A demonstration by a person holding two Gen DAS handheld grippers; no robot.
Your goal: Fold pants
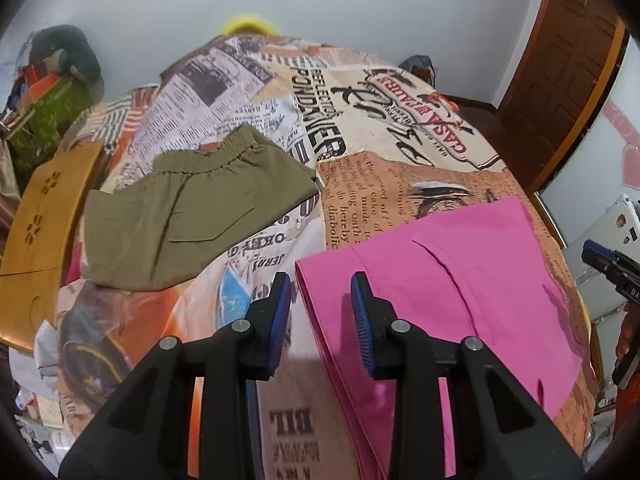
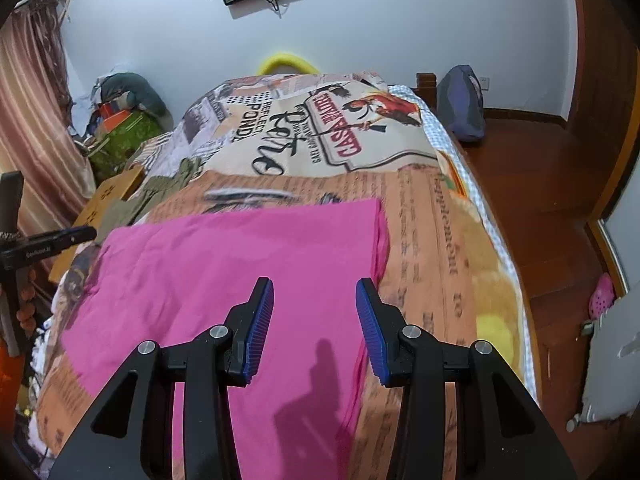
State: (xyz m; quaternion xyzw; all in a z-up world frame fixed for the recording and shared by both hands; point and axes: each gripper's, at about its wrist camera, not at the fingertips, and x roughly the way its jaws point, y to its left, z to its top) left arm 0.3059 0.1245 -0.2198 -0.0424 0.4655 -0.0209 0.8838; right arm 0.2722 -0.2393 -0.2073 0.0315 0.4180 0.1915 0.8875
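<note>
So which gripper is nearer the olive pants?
Left. The left gripper hovers open just short of the olive pants, by the pink pants' edge; the right gripper hovers over the pink pants, farther off.

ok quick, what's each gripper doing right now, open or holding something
Left gripper: open, holding nothing, over the left edge of the pink pants.
Right gripper: open, holding nothing, above the pink pants.

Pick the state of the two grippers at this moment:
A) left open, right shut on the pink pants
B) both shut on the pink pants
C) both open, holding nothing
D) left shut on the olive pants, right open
C: the left gripper and the right gripper each show a wide gap between their blue pads, above the pink pants, with no cloth pinched.
</note>
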